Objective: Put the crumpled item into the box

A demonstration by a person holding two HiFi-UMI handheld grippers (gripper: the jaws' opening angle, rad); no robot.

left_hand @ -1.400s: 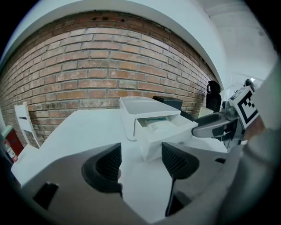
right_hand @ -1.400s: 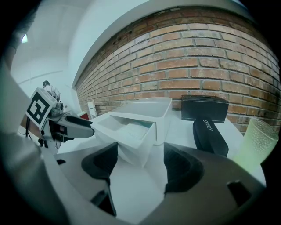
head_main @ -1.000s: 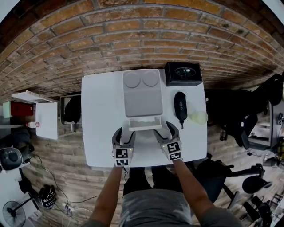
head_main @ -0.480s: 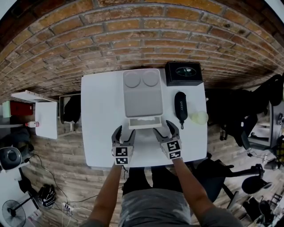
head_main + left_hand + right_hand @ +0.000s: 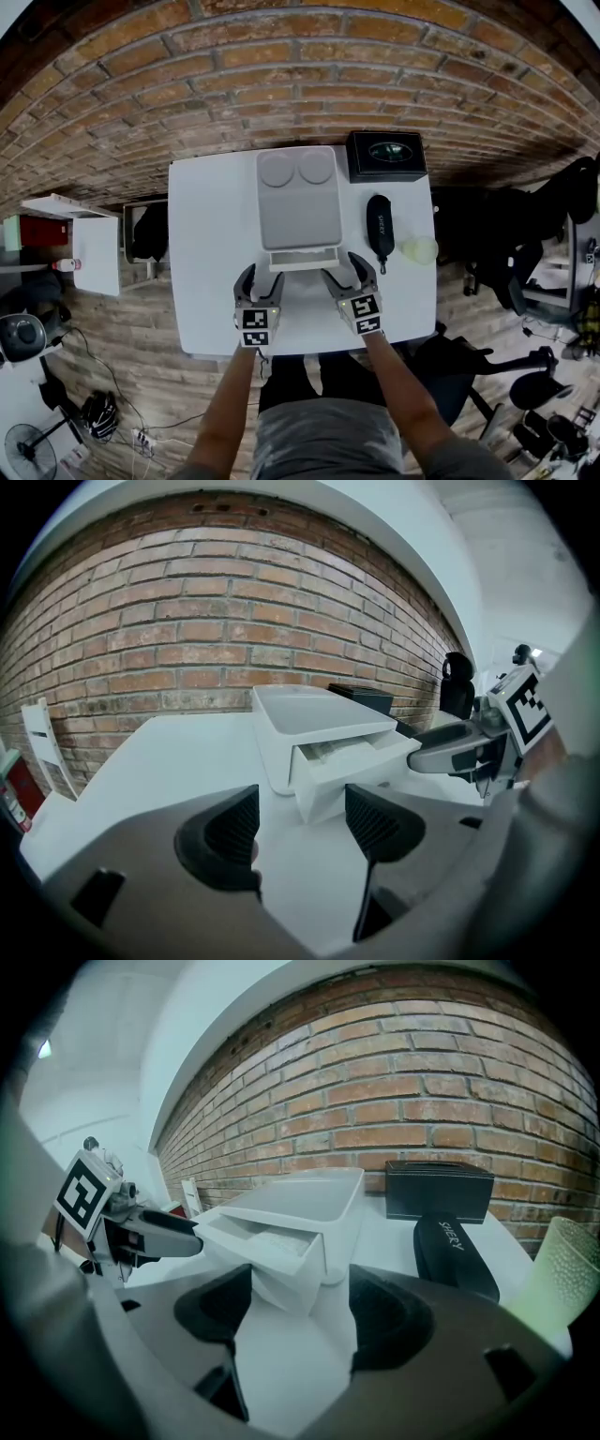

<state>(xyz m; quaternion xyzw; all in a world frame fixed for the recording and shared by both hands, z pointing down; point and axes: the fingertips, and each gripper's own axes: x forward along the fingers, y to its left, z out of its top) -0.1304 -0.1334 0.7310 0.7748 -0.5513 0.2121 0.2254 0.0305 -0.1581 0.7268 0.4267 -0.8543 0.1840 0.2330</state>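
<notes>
On the white table (image 5: 202, 281) below the brick wall (image 5: 300, 84), both grippers have crept slightly nearer the drawer. The left gripper (image 5: 262, 277) and right gripper (image 5: 342, 270) gape wide, empty, flanking the open drawer (image 5: 305, 259) of the box (image 5: 298, 202). The crumpled item (image 5: 337, 749) lies inside that drawer.

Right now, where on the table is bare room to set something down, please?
On the table, the left strip between its edge and the gray box is bare. The right is crowded: black box, glasses case, cup. The left gripper and right gripper flank the drawer.
</notes>
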